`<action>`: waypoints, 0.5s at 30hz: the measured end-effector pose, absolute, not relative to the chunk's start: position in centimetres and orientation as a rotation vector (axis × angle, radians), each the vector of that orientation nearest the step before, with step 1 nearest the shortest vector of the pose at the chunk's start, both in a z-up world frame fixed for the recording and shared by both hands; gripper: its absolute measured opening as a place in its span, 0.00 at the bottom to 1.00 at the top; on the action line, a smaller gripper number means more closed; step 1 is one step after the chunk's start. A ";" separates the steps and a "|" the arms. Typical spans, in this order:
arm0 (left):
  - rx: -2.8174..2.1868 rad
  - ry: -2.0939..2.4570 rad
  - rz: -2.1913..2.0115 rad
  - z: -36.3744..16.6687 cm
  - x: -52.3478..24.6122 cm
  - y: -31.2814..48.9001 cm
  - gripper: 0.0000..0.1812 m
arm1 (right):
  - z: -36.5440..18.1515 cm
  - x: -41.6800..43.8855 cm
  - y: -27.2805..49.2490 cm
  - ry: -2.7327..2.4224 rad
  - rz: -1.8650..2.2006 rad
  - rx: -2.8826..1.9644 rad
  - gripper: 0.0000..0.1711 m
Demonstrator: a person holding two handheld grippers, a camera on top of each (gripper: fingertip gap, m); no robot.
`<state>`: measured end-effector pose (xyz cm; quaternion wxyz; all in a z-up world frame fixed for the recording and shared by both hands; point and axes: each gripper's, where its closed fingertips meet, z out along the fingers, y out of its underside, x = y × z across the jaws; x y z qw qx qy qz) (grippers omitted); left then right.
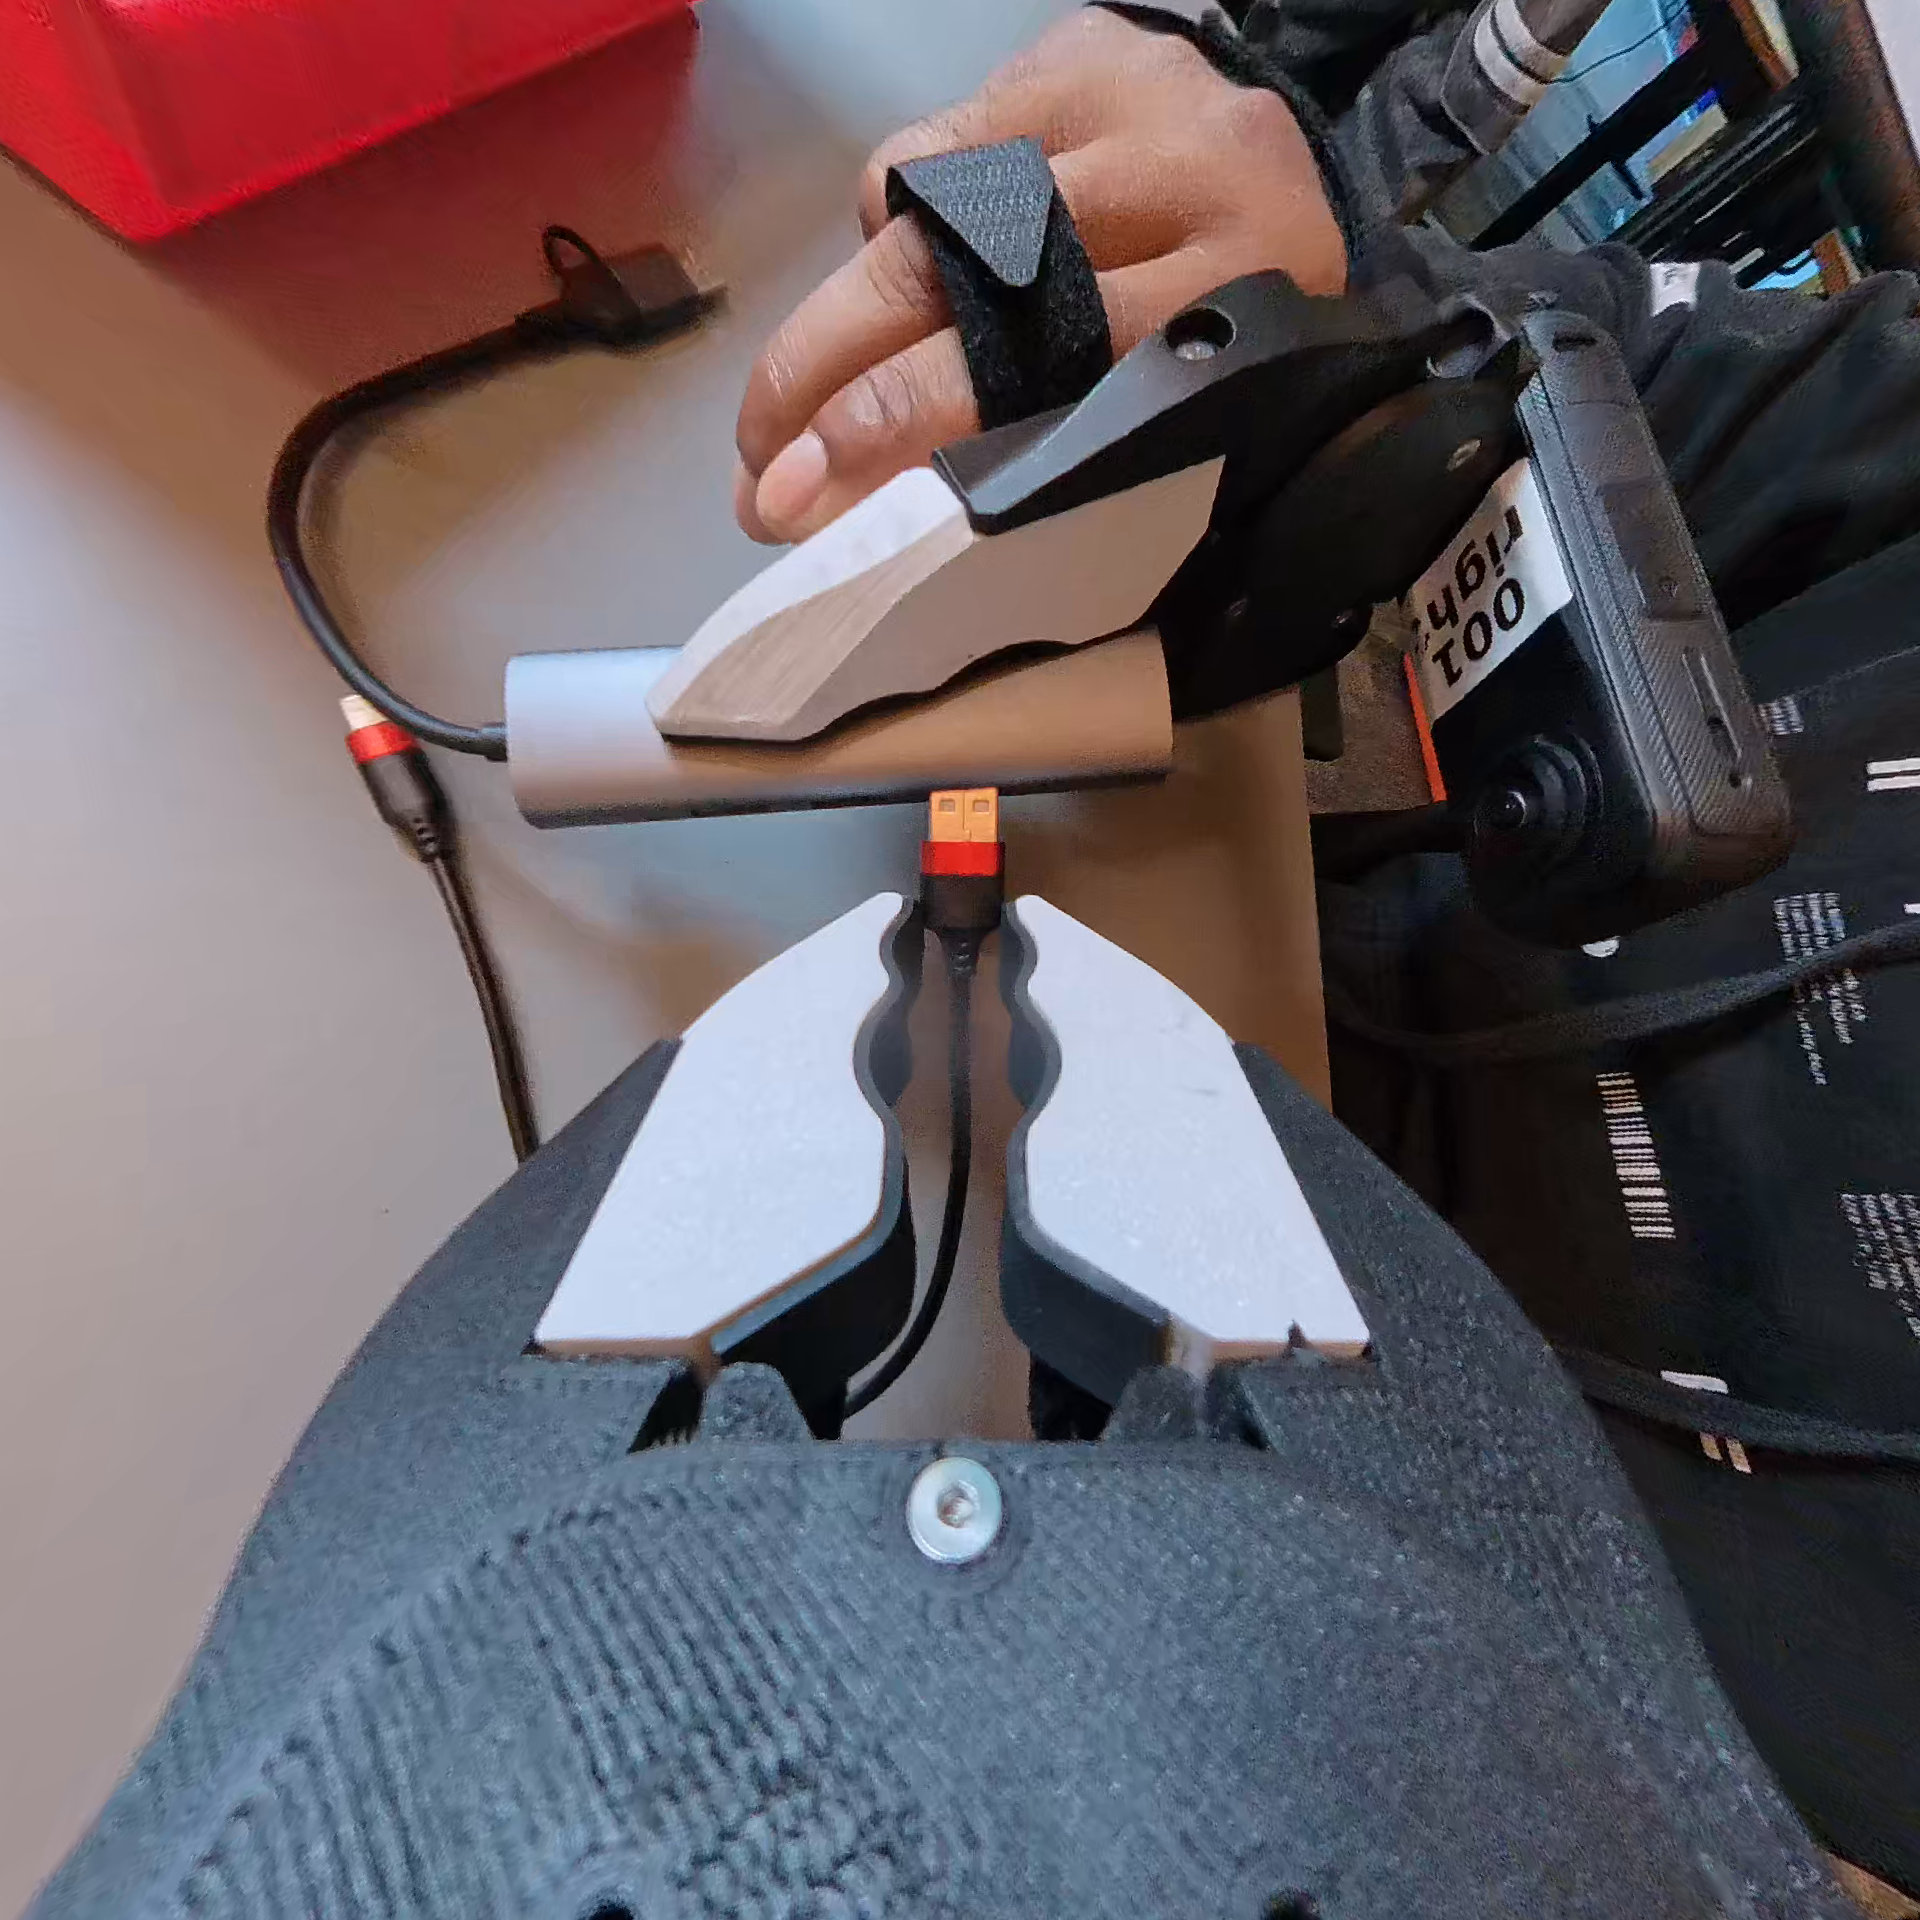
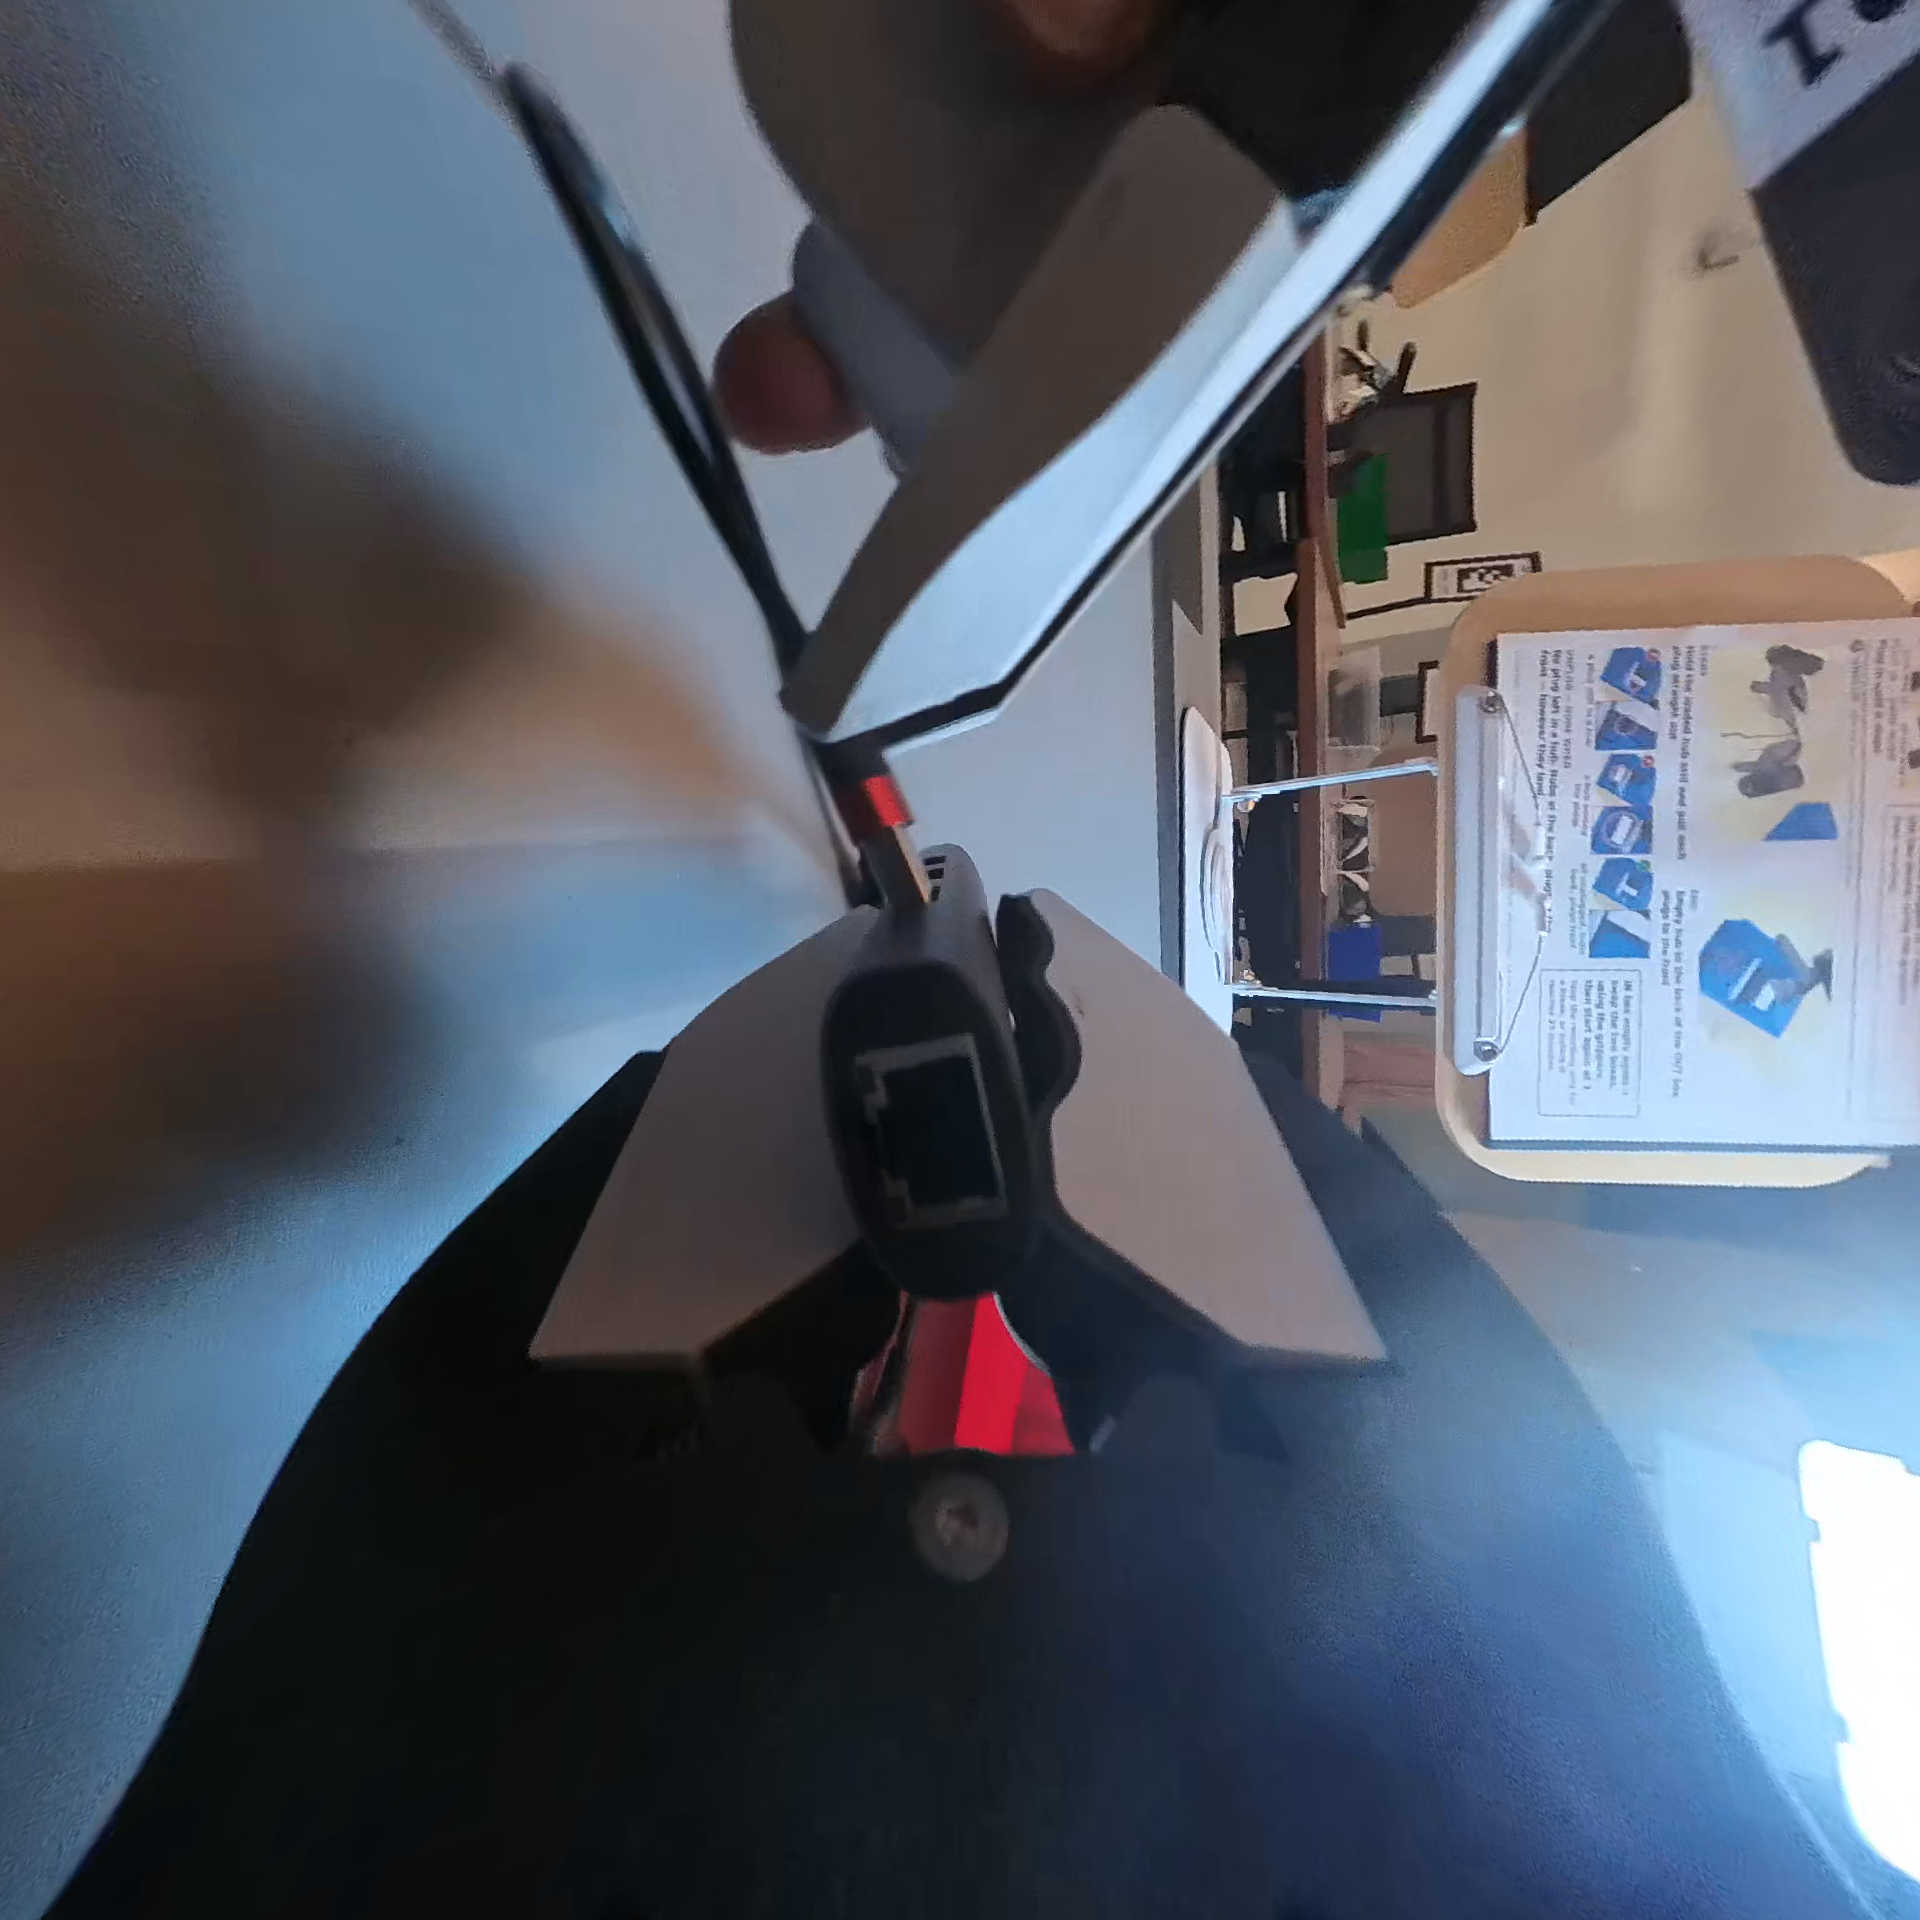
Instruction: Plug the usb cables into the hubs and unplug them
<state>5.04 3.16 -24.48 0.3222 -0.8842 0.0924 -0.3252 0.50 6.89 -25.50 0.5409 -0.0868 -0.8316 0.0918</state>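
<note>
- In the left wrist view, the left claw sits at the centre of the frame, its two grey fingers nearly closed on the black collar of one USB plug.
- The plug's long axis runs straight up the frame; its orange metal tip points upward at the lower edge of the hub and just reaches it, though I cannot tell whether it is seated in a port.
- The plug's black cable trails down between the fingers toward the bottom of the frame.
- The one grey hub in hand lies with its long axis across the frame, left to right, just above centre.
- The right claw comes in from the right, closed flat over the hub's top, with a hand above it.
- The hub's own black lead loops to the upper left, ending near a second, dark hub lying on the table.
- A second red-collared plug lies at the left, pointing up-left.
- One red box fills the upper left corner.
- In the right wrist view, the right claw grips the hub end-on, a square port facing the camera at centre.
- One clipboard with a printed sheet stands at the right.
</note>
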 end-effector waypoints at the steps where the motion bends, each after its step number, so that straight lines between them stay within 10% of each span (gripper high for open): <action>1: -2.315 0.243 -0.854 -24.6 5.0 3.2 0.07 | -25.7 0.6 6.9 -1.985 0.205 -0.197 0.10; 15: -2.279 0.056 -0.969 -25.1 4.8 3.2 0.08 | -26.6 0.7 7.2 -2.008 0.053 -0.139 0.11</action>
